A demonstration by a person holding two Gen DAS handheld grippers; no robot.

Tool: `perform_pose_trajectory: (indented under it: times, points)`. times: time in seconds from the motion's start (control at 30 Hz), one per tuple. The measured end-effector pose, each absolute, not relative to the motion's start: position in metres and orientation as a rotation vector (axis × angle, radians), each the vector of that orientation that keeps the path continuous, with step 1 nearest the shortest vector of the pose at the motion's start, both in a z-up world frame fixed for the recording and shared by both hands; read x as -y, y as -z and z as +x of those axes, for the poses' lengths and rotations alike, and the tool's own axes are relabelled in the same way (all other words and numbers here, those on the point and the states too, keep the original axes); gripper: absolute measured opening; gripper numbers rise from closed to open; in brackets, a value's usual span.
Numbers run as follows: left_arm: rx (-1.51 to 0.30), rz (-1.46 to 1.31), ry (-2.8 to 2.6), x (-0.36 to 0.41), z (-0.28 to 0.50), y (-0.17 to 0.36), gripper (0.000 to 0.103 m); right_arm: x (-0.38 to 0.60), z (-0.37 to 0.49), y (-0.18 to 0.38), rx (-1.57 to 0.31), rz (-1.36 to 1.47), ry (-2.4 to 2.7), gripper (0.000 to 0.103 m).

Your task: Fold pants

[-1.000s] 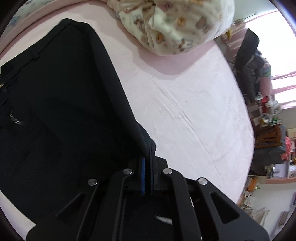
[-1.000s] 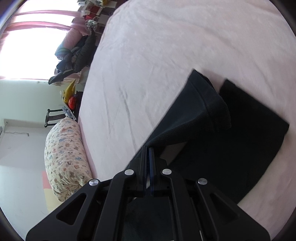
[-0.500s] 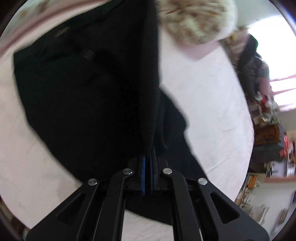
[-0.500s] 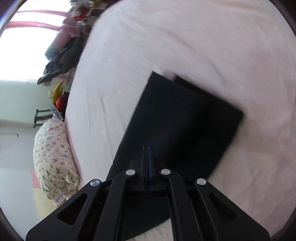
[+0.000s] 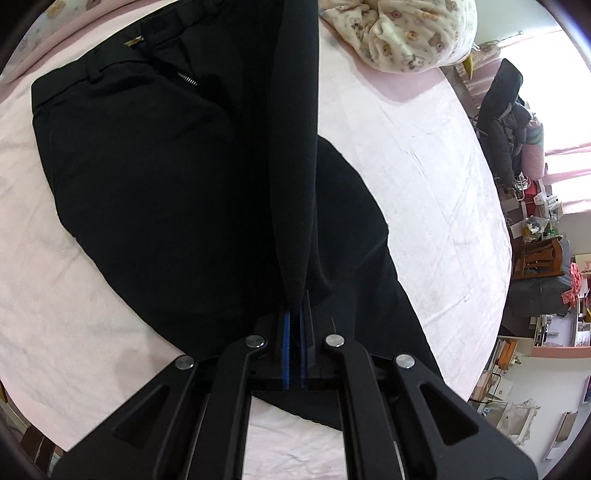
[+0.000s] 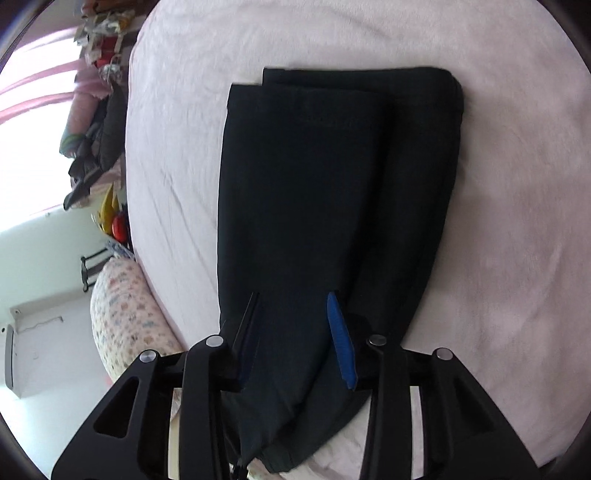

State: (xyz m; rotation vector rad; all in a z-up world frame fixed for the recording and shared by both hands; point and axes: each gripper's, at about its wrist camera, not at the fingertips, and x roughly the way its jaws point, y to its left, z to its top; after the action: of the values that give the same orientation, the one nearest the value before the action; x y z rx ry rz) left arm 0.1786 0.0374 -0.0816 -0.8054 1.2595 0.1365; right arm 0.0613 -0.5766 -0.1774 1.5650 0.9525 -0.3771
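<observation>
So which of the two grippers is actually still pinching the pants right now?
The left gripper: its jaws are shut on a raised edge of the black pants. The right gripper differs: its jaws are opening, apart over the cloth lying between them, not pinching it.

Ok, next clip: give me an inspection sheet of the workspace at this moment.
Surface: pink bedsheet, lightly wrinkled.
Job's things: black pants, one leg laid over the other in the right wrist view; waistband and zipper show in the left wrist view.
Clutter: patterned pillow at the bed's edge.
Grippers: left gripper shut on a pants edge that runs taut away from it; right gripper jaws opening, fabric lying between the pads, not pressed.
Cables: nothing seen.
Surroundings: bright window, dark clothes on a chair, crowded shelves.
</observation>
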Motion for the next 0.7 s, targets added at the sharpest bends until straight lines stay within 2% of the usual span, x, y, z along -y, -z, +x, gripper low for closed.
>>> perform_pose_trajectory:
  times: [0.2, 0.4, 0.43, 0.53, 0.7]
  points:
    - [-1.260, -0.820, -0.137, -0.041, 0.174, 0.085, 0.004, 0.577, 0.054, 0.184, -1.013, 1.528, 0.450, 0.039]
    - [-1.264, -0.823, -0.139, -0.042, 0.173, 0.086, 0.004, 0.583, 0.055, 0.192, -0.953, 1.521, 0.476, 0.038]
    - [-1.264, -0.820, -0.138, -0.042, 0.173, 0.086, 0.004, 0.582, 0.057, 0.193, -0.957, 1.513, 0.472, 0.036]
    - [-1.264, -0.811, -0.136, -0.041, 0.173, 0.084, 0.004, 0.580, 0.064, 0.191, -0.919, 1.488, 0.455, 0.002]
    - [-1.239, -0.790, -0.115, -0.039, 0.174, 0.077, 0.004, 0.577, 0.071, 0.170, -0.863, 1.416, 0.407, 0.002]
